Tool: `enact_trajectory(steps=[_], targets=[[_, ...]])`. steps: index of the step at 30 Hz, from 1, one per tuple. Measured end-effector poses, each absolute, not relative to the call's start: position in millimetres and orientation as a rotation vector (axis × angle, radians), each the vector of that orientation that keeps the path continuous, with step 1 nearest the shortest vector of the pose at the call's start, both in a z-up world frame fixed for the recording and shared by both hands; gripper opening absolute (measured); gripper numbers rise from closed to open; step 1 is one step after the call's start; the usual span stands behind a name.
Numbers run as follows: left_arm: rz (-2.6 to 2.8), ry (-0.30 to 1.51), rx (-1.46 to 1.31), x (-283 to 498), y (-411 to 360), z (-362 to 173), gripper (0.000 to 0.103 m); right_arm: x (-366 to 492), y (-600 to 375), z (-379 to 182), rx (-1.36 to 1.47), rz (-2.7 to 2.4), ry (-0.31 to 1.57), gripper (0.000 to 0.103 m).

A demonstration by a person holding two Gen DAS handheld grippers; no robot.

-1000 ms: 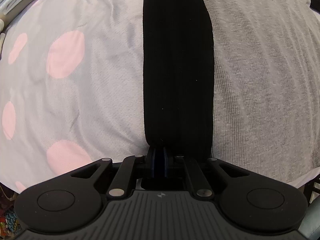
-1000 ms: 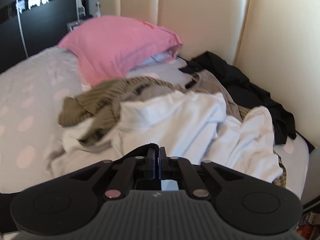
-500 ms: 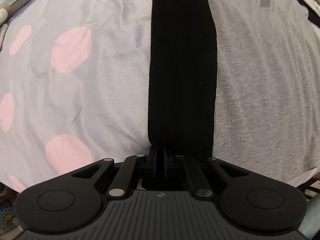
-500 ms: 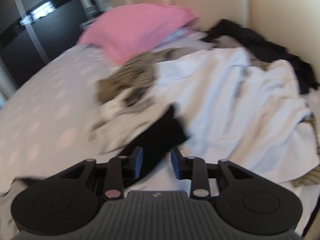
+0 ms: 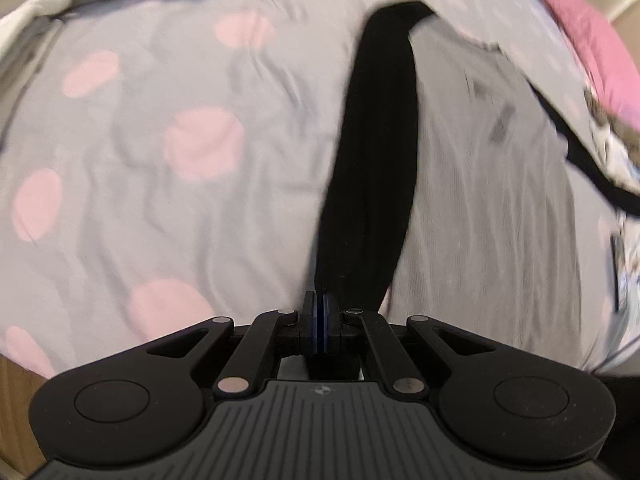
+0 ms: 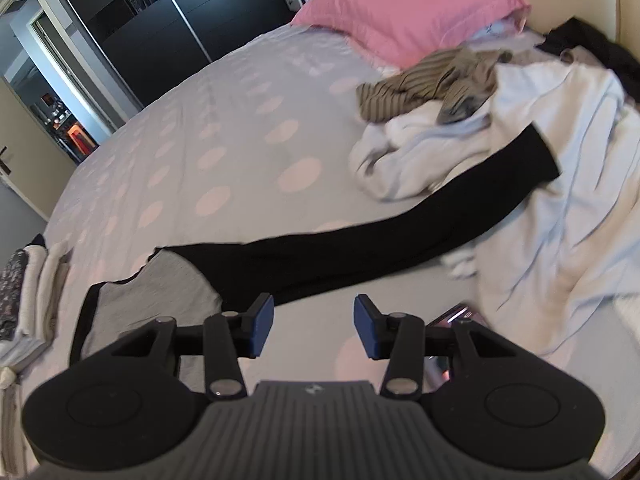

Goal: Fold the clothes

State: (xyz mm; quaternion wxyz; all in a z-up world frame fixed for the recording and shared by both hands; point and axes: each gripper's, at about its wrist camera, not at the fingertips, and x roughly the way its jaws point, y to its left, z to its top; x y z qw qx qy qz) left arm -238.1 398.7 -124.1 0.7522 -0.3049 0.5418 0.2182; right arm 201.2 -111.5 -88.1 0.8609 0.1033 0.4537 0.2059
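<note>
A grey shirt with black sleeves lies spread on the dotted bedspread. In the left wrist view its grey body (image 5: 480, 200) fills the right half, and one black sleeve (image 5: 376, 152) runs up from my left gripper (image 5: 320, 304), which is shut on the sleeve's end. In the right wrist view the other black sleeve (image 6: 400, 232) stretches across the bed onto the white clothes, with the grey body (image 6: 160, 284) at lower left. My right gripper (image 6: 314, 328) hangs open just above the bed, near that sleeve, holding nothing.
A heap of white clothes (image 6: 540, 184) and a striped olive garment (image 6: 432, 80) lie at the right, with a pink pillow (image 6: 408, 8) behind. Folded clothes (image 6: 32, 292) are stacked at the left bed edge. A phone (image 6: 456, 316) lies by the right fingers.
My right gripper has let go of the black sleeve, opened and swung left over the bed. My left gripper, still shut on its sleeve, has lifted and pulled back, so more bedspread shows.
</note>
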Motion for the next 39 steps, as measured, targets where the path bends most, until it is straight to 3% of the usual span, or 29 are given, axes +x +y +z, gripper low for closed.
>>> enact_trajectory(steps=[11,13,15,18,24,35,39], targets=[[0.769,1.145,-0.629,-245,512,-107,0.000,207,-94,-113,0.131,0.404,1.032,0.049],[0.817,1.108,-0.659,-247,534,-110,0.000,209,-92,-116,0.138,0.418,1.050,0.052],[0.858,1.064,-0.705,-250,553,-111,0.000,208,-87,-116,0.135,0.438,1.044,0.063],[0.910,0.989,-0.780,-258,572,-102,0.000,205,-70,-118,0.071,0.480,1.037,0.065],[1.082,0.873,-0.704,-271,588,-88,0.000,199,-32,-124,-0.093,0.568,1.029,0.065],[1.061,0.957,-0.595,-251,583,-101,0.002,184,-9,-141,-0.213,0.662,1.086,0.065],[0.898,1.008,-0.545,-229,552,-100,0.004,171,-4,-153,-0.267,0.697,1.134,0.058]])
